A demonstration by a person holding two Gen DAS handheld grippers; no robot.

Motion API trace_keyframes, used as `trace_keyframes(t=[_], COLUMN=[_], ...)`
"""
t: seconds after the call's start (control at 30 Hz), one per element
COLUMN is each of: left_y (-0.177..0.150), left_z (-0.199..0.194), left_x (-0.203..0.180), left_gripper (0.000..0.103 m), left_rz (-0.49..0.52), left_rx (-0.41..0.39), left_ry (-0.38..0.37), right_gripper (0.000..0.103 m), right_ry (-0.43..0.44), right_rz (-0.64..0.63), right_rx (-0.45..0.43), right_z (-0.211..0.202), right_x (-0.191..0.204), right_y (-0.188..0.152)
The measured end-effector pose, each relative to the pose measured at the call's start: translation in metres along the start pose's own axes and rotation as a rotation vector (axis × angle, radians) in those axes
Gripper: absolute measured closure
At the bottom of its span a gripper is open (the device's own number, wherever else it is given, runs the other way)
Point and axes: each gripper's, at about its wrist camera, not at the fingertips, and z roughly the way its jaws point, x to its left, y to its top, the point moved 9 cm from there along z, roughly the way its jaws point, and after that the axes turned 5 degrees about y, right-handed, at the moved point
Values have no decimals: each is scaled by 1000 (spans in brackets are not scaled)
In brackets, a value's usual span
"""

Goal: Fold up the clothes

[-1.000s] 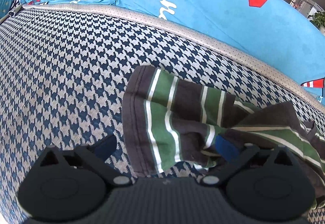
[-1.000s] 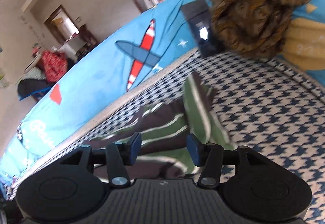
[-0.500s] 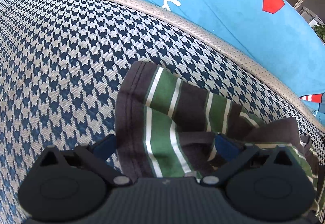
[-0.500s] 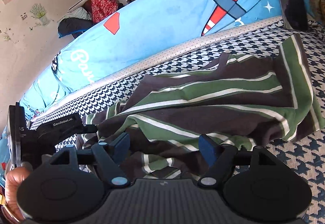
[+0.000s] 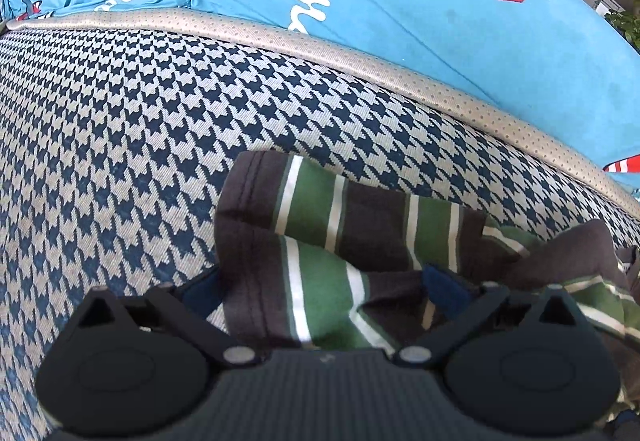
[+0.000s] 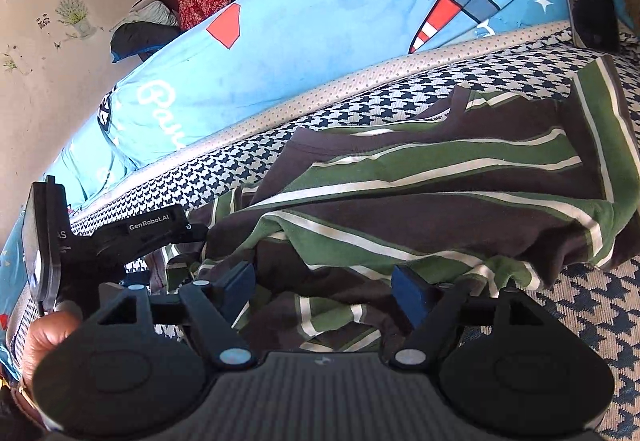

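One striped shirt (image 6: 440, 177), two open-jawed tools (image 5: 320, 287) (image 6: 324, 287).

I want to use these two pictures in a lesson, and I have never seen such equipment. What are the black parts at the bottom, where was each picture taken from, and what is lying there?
There is no robot here: a person holds a two-finger gripper in each hand, and each gripper carries a wide-angle camera looking forward along its fingers. The black shapes at the bottom are the gripper's own body.

One picture comes from the left gripper, the other from the right gripper. In the right view you also see the left gripper from outside, with the person's hand holding it.

On the houndstooth cover lies a crumpled striped shirt, brown, green and white. Behind it is a blue cushion printed with an aeroplane.

Both grippers are open, with shirt fabric lying between their fingers. Neither has closed on it yet.
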Motion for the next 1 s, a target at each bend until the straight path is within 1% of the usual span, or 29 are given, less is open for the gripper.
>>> trace_keyframes(t=[0.07, 0.1, 0.13, 0.17, 0.23, 0.27, 0.3, 0.33, 0.37, 0.43, 0.53, 0.7, 0.77, 0.9, 0.93, 1.0], left_y=[1, 2, 3, 4, 5, 5, 5, 1, -7, -10, -15, -6, 0, 13, 14, 12], left_z=[0, -1, -2, -3, -6, -8, -9, -12, -16, -20, -26, -38, -42, -51, -51, -50], left_x=[-2, -5, -8, -12, -15, -15, -15, -15, -13, -12, -7, 10, 19, 38, 41, 43], left_gripper=[2, 7, 14, 19, 41, 47, 56, 62, 66, 82, 89, 94, 100, 101, 100, 99], left_rz=[3, 20, 41, 60, 81, 88, 95, 102, 111, 118, 112, 100, 84, 53, 41, 5], left_rx=[-10, -18, -30, -41, -53, -57, -61, -69, -78, -95, -122, -188, -209, -250, -247, -208], left_ry=[-7, -9, -4, -5, -24, -34, -39, -37, -33, -33, -18, 53, 86, 154, 146, 74], right_gripper=[28, 28, 28, 28, 28, 28, 28, 28, 28, 28, 28, 28, 28, 28, 28, 28], right_ry=[-2, -2, -2, -3, -4, -4, -5, -5, -7, -9, -7, 1, 6, 11, 11, 13], right_rz=[4, 4, 4, 3, 2, 1, 0, -2, -3, -2, -2, -7, -10, -16, -16, -15], right_rx=[-1, 0, 2, 4, 4, 4, 3, 2, 2, 2, 3, 5, 6, 7, 8, 8], right_z=[1, 2, 2, 3, 4, 4, 4, 5, 5, 6, 8, 11, 12, 15, 16, 17], right_x=[0, 0, 0, 1, 1, 2, 2, 2, 2, 3, 4, 8, 10, 14, 14, 16], right_y=[0, 0, 0, -1, -1, 0, 0, 0, 0, 0, 0, -1, -1, -2, -2, -2])
